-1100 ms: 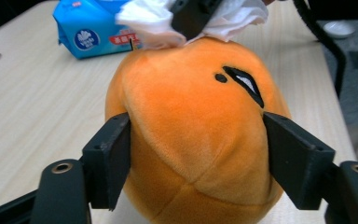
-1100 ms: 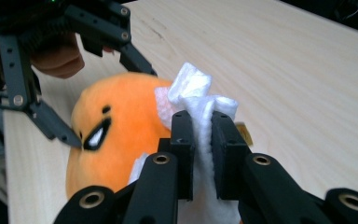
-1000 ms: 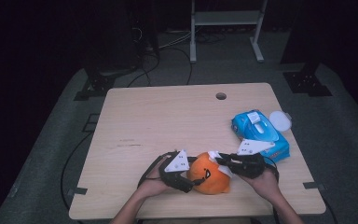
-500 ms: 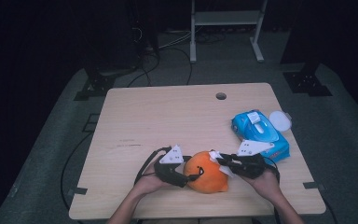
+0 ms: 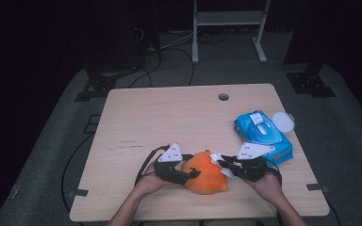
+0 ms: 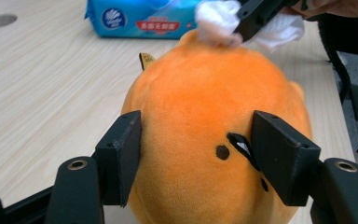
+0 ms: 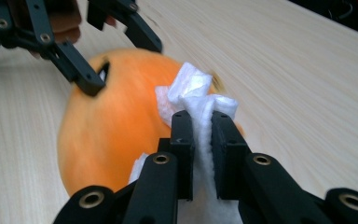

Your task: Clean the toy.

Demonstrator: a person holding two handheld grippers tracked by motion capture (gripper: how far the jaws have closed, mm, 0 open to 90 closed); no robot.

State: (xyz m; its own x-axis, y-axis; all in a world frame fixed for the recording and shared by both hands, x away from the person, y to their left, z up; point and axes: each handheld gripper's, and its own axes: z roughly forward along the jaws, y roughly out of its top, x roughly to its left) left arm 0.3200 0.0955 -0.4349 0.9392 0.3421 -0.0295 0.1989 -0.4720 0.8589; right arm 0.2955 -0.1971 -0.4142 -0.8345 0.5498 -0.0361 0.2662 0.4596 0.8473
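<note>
1 blue wipe pack (image 5: 263, 136) beside right hand-held gripper (image 5: 224, 165) pinching white wipe (image 7: 196, 93).

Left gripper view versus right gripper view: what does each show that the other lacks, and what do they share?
Left gripper view alone: the blue wipes pack behind the orange plush toy, and the left hand-held gripper with its jaws closed in on the toy's sides. Right gripper view alone: the right hand-held gripper seen from behind, shut on the white wipe. Both: toy, wipe, wooden table.
</note>
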